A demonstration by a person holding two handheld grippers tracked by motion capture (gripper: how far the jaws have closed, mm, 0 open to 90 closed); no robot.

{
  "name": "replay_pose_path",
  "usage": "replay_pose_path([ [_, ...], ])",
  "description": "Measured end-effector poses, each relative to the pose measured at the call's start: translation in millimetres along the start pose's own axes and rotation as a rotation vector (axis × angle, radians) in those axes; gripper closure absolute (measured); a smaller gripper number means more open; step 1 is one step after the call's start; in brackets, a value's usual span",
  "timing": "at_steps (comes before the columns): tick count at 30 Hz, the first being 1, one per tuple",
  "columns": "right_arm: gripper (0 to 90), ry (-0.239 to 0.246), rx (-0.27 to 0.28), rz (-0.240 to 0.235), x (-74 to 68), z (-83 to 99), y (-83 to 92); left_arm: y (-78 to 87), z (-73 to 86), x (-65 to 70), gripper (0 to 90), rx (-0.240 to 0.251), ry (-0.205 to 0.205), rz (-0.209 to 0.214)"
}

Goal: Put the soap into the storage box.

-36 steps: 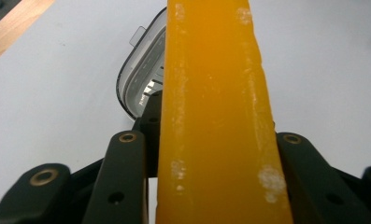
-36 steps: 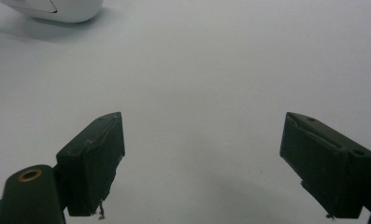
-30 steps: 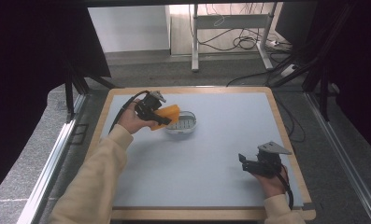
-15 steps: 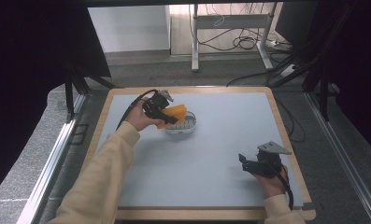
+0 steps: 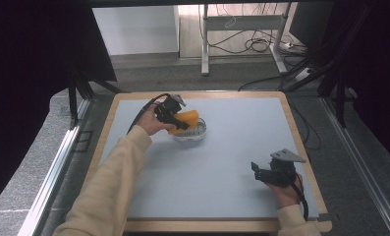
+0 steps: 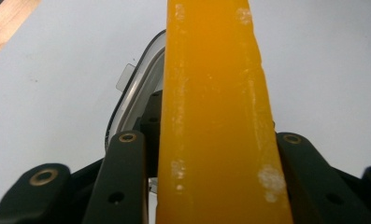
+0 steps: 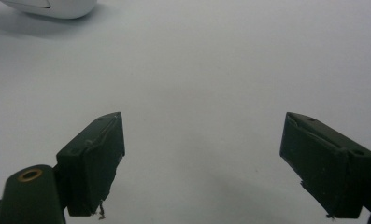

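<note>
An orange block (image 5: 187,119) is clamped between the jaws of my left gripper (image 5: 181,124), held on edge over a shallow white dish (image 5: 196,134) on the far left of the pale blue table top (image 5: 232,147). In the left gripper view the orange block (image 6: 216,116) runs up the middle between both black fingers (image 6: 127,163), with the dish's rim (image 6: 129,95) behind it. I cannot tell whether the block touches the dish. My right gripper (image 5: 255,170) rests at the front right, open, and my right gripper (image 7: 202,140) has bare table between its jaws.
A wooden frame (image 5: 111,118) borders the table top. In the right gripper view the white dish (image 7: 57,7) sits far off at the top left edge. Metal table legs and cables lie on the floor (image 5: 241,44) beyond the table.
My left gripper has carried the orange block a little to the right, so it now hangs over the white dish. The right gripper has stayed where it was.
</note>
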State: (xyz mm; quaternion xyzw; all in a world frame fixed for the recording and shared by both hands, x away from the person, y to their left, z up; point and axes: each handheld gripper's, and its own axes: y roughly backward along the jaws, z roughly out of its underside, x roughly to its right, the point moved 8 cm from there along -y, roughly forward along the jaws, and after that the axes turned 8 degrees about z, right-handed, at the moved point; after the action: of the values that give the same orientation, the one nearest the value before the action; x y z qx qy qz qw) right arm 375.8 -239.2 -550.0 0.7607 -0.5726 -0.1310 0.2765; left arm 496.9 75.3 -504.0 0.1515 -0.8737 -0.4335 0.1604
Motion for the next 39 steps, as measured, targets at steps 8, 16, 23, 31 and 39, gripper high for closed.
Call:
replay_pose_path([
  [8, 14.4, -0.005, 0.0, 0.003, 1.3, 0.1, 0.1, -12.3, -2.7, -4.8, 61.4, -0.017, -0.015, 0.022],
  [16, 14.4, -0.006, 0.002, 0.006, 2.5, 0.0, 0.5, -25.4, -8.4, -7.7, 61.4, -0.031, -0.031, 0.049],
  [23, 14.4, -0.009, 0.003, 0.006, 3.8, 0.1, 0.4, -38.0, -5.3, -11.1, 61.4, -0.043, -0.031, 0.085],
  [31, 14.5, 0.0, 0.009, 0.007, 2.1, -1.0, 1.1, -35.8, -6.7, -19.3, 43.4, 0.014, -0.057, 0.041],
  [39, 14.5, 0.006, 0.007, 0.007, 0.8, -0.9, 1.2, -12.9, -6.5, -30.9, 20.9, 0.05, -0.033, -0.117],
])
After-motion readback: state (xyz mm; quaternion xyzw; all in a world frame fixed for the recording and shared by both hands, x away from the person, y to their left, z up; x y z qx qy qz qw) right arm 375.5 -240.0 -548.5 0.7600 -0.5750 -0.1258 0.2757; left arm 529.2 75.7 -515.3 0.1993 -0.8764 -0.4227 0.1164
